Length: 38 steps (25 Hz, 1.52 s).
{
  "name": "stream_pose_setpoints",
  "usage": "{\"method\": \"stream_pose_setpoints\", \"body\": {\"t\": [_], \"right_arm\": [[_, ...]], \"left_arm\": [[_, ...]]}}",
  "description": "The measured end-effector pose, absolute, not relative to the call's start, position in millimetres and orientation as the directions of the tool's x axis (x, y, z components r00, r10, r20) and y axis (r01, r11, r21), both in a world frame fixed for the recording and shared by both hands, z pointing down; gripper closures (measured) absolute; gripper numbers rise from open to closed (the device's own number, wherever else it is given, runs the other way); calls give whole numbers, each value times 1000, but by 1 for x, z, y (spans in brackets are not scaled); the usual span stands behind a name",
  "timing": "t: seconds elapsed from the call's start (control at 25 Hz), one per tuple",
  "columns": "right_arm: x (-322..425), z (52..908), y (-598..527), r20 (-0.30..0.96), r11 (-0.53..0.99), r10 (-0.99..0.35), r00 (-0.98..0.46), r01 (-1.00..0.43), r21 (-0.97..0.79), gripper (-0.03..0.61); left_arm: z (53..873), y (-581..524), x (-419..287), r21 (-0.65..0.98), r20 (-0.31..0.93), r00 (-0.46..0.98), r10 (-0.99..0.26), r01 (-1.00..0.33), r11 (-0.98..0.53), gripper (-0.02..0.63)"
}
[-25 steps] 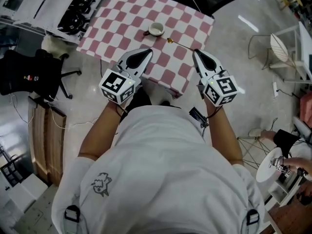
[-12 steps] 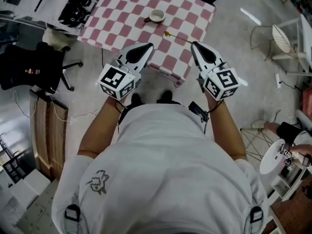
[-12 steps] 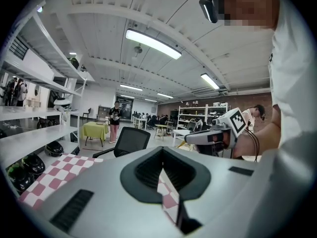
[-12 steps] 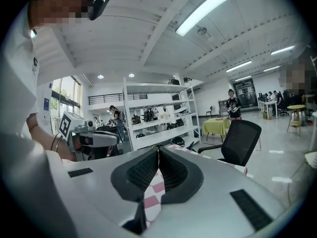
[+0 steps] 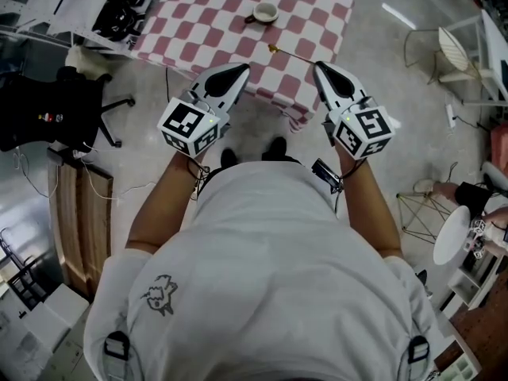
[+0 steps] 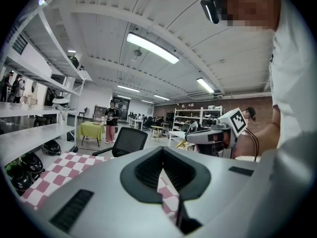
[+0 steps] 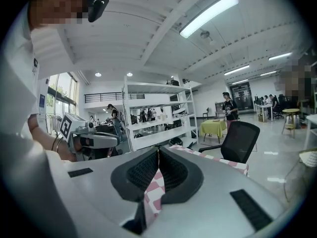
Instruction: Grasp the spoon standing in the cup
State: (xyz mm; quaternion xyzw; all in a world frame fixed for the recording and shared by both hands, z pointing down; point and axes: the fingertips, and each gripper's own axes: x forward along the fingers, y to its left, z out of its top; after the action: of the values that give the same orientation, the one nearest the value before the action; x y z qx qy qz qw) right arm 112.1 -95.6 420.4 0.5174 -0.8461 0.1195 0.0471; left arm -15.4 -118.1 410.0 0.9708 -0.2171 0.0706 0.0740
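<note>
A small white cup (image 5: 265,12) stands on the far part of the pink-and-white checkered table (image 5: 198,22). A thin gold spoon (image 5: 290,55) lies flat on the cloth near the table's front edge, apart from the cup. My left gripper (image 5: 240,69) is held at the front edge, left of the spoon, jaws together and empty. My right gripper (image 5: 319,67) hangs just right of the spoon's handle, also shut on nothing. In the left gripper view the tips (image 6: 161,150) meet over the cloth. The right gripper view shows the same (image 7: 158,150). Cup and spoon are hidden in both.
A black office chair (image 5: 48,113) stands on the floor at left, shelves with dark helmets (image 5: 119,14) beside the table. A white chair (image 5: 460,54) and a round white table (image 5: 452,236) are at right. Another black chair (image 7: 240,140) stands beyond the table, with people farther back.
The table, cup and spoon have slid toward the top of the head view as the person backed away. Both grippers stay shut and now sit at the table's front edge.
</note>
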Motion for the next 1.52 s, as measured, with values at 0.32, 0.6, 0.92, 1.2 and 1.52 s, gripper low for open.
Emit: {"method": "stream_pose_setpoints", "body": {"t": [0.32, 0.6, 0.92, 1.2, 1.52], "right_arm": [[50, 406, -65, 174, 391, -895, -411, -910, -138, 545], [0, 402, -34, 151, 341, -921, -358, -932, -125, 546], [-47, 404, -19, 152, 333, -925, -350, -935, -126, 546], [-64, 388, -26, 156, 358, -918, -365, -931, -70, 546], [-73, 388, -30, 168, 370, -912, -373, -928, -52, 546]], "left_arm": [[399, -98, -71, 104, 162, 922, -352, -371, -923, 600], [394, -83, -111, 87, 153, 946, -284, -299, -950, 600], [396, -72, -149, 103, 140, 954, -266, -281, -954, 600], [390, -76, -164, 106, 117, 955, -273, -285, -953, 600], [392, -72, -173, 121, 116, 958, -263, -276, -953, 600]]}}
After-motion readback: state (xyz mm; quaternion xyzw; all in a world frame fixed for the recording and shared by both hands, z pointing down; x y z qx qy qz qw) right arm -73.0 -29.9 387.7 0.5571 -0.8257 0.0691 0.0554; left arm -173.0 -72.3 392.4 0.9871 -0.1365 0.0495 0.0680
